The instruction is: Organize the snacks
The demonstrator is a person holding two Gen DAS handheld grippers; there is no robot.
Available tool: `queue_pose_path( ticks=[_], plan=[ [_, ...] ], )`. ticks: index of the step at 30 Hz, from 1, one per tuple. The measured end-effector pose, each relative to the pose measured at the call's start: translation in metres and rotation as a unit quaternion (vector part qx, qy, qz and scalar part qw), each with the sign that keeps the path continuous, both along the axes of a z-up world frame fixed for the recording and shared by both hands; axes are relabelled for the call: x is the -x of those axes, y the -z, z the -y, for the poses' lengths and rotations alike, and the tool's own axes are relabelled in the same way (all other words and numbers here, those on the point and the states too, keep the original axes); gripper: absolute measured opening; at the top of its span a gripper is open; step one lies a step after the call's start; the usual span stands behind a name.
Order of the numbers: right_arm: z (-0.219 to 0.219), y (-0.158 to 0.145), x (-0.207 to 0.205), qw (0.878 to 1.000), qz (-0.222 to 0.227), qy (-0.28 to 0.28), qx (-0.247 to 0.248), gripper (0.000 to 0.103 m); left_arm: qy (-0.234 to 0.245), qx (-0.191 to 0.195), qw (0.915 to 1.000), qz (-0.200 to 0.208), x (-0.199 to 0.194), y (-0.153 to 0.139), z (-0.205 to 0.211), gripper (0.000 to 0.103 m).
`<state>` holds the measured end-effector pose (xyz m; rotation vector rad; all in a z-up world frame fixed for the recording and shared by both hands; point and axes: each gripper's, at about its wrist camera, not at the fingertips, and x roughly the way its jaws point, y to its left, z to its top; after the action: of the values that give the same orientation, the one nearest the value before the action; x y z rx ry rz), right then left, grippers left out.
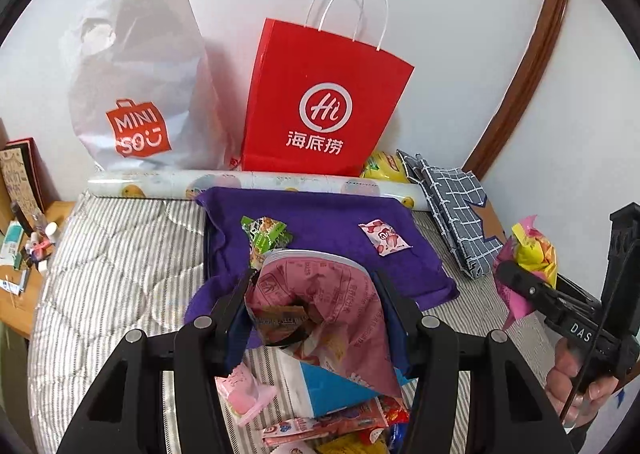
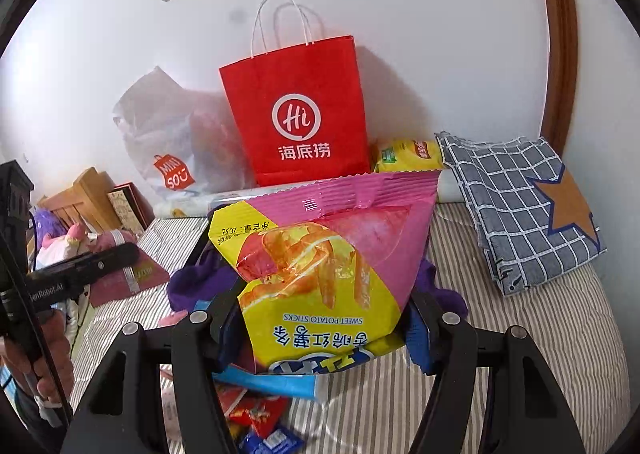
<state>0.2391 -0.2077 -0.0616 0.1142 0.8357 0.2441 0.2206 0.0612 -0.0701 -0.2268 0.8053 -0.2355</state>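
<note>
My left gripper (image 1: 314, 296) is shut on a crumpled pink and blue snack bag (image 1: 328, 294), held above the purple towel (image 1: 320, 214). On the towel lie a green candy packet (image 1: 266, 234) and a small pink-and-white packet (image 1: 384, 240). My right gripper (image 2: 324, 308) is shut on a yellow and pink bag of sweet potato sticks (image 2: 320, 274), which hides much of the towel (image 2: 192, 282). Each gripper shows in the other's view: the right gripper (image 1: 516, 278) at the right edge, the left gripper (image 2: 128, 252) at the left edge. Loose snack packets (image 1: 340, 422) lie on the striped bedding below.
A red paper bag (image 1: 320, 102) and a white Miniso bag (image 1: 140, 94) stand against the wall behind a rolled sheet (image 1: 256, 184). A yellow snack pack (image 2: 408, 156) and a folded checked cloth (image 2: 520, 214) lie at the right. A wooden side table (image 1: 24, 254) with small items is at the left.
</note>
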Motion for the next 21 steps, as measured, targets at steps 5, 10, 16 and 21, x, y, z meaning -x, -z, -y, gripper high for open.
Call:
queue_pose_path(
  ticks=[5,10,16,21],
  plan=[
    [0.000,0.005,-0.018,1.000,-0.001,0.002,-0.002,0.065,-0.001,0.000,1.0000,-0.008,-0.015,0.009,0.000,0.054],
    [-0.002,0.011,-0.035,1.000,-0.006,0.003,0.000,0.065,-0.012,0.005,0.9998,-0.017,-0.031,0.020,-0.003,0.054],
    [0.002,0.022,-0.058,1.000,-0.012,0.012,0.003,0.065,-0.028,0.005,0.9994,-0.019,-0.049,0.032,-0.008,0.054],
    [0.005,0.030,-0.071,1.000,-0.009,0.017,0.017,0.065,-0.046,-0.027,0.9985,-0.009,-0.059,0.036,-0.010,0.054]
  ],
)
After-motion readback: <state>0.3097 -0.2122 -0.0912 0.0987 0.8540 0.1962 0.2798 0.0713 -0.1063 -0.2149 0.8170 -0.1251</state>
